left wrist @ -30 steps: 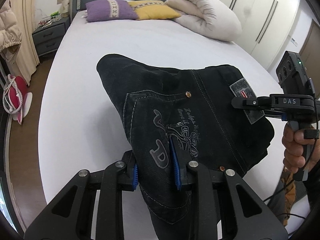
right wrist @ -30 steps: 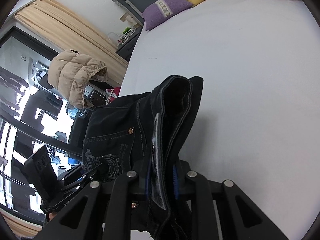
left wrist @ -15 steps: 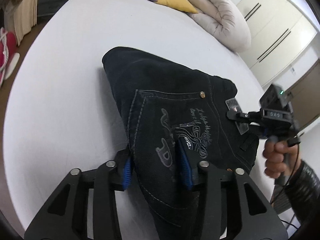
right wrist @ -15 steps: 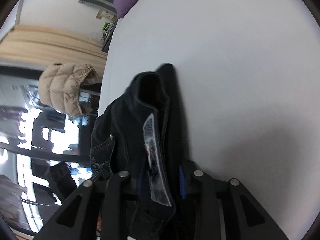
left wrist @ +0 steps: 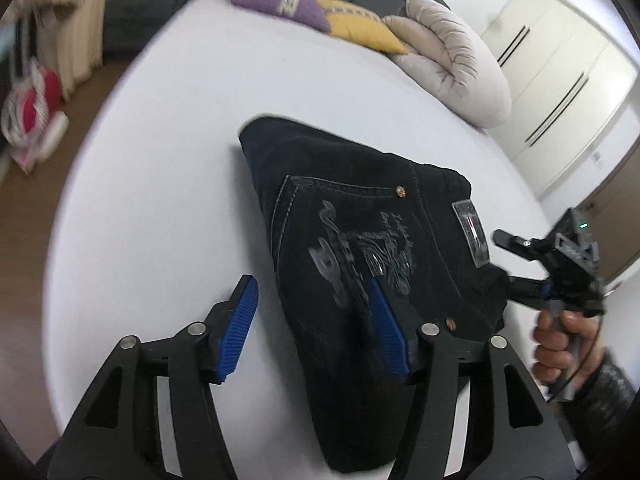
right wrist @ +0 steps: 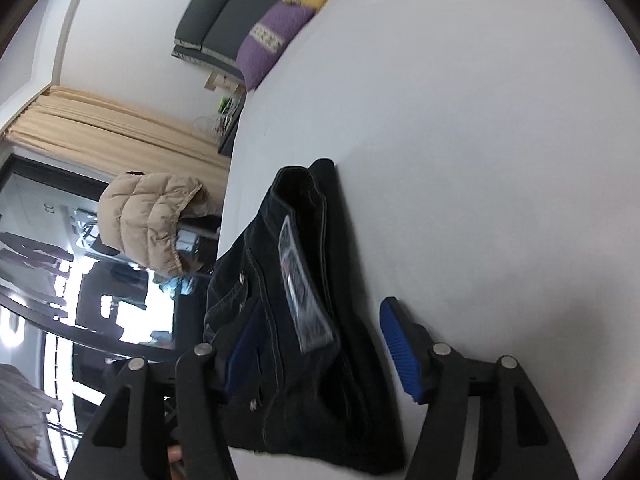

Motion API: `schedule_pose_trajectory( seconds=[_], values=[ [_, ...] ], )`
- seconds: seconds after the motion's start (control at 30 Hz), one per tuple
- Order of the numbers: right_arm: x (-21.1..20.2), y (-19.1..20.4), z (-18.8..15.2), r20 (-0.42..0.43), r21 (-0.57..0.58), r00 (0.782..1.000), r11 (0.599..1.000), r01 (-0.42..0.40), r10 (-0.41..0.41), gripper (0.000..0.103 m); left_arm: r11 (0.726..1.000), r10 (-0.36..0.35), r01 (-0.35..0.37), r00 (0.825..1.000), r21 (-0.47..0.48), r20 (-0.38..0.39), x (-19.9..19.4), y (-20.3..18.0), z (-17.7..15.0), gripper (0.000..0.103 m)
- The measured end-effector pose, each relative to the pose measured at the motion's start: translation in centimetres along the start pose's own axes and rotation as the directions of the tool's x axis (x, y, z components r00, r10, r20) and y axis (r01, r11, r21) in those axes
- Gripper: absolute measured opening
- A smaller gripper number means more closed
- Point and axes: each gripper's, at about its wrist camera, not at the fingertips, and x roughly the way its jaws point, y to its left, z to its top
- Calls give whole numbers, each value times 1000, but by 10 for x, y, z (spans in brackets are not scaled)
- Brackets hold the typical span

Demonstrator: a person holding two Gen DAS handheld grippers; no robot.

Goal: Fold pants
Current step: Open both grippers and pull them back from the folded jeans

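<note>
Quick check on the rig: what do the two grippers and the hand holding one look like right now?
Both grippers are matte black linkage frames with silver pivot bolts and ribbed blue finger pads. Seen from the left gripper, the right gripper has a pistol-style handle, a camera block with a green light, and a thin black cable. The right hand is bare, with a dark sleeve at the wrist.

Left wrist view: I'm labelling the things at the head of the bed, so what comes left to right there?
Purple pillow → yellow pillow → rolled beige duvet → white wardrobe doors.
</note>
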Motion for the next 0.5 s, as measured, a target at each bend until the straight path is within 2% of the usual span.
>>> schedule_pose_trajectory(
  seconds=[0.1,0.17,0.23,0.27,0.3,0.37,0.4,0.43,0.5],
  values=[
    [-24,11,-16,61,-33,997,998,53,-51,64,990,87,-99,989,100,118,-42,-34,-16,71],
    [-41,25,-27,107,-77,991,993,92,-84,64,978,124,-157,967,136,224,-75,-60,-26,90],
    [-62,47,-41,171,-144,978,978,148,-122,66,966,147,-205,936,156,320,-105,-82,-35,99],
    [-68,55,-44,194,-166,972,972,166,-132,67,954,174,-251,910,165,377,-125,-96,-40,102],
    [-79,66,-50,231,-197,962,961,193,-146,70,946,188,-275,895,169,406,-135,-106,-40,102],
    [-98,84,-61,299,-242,941,941,235,-158,76,926,219,-337,846,169,486,-168,-125,-48,103],
    [-112,96,-69,344,-272,926,928,256,-155,80,919,231,-358,830,167,507,-179,-131,-50,103],
    [-120,101,-74,369,-286,916,919,272,-156,85,906,245,-388,807,170,537,-194,-142,-54,103],
    [-139,120,-87,448,-319,878,887,333,-168,94,896,250,-410,785,173,566,-215,-154,-59,103]
  ],
)
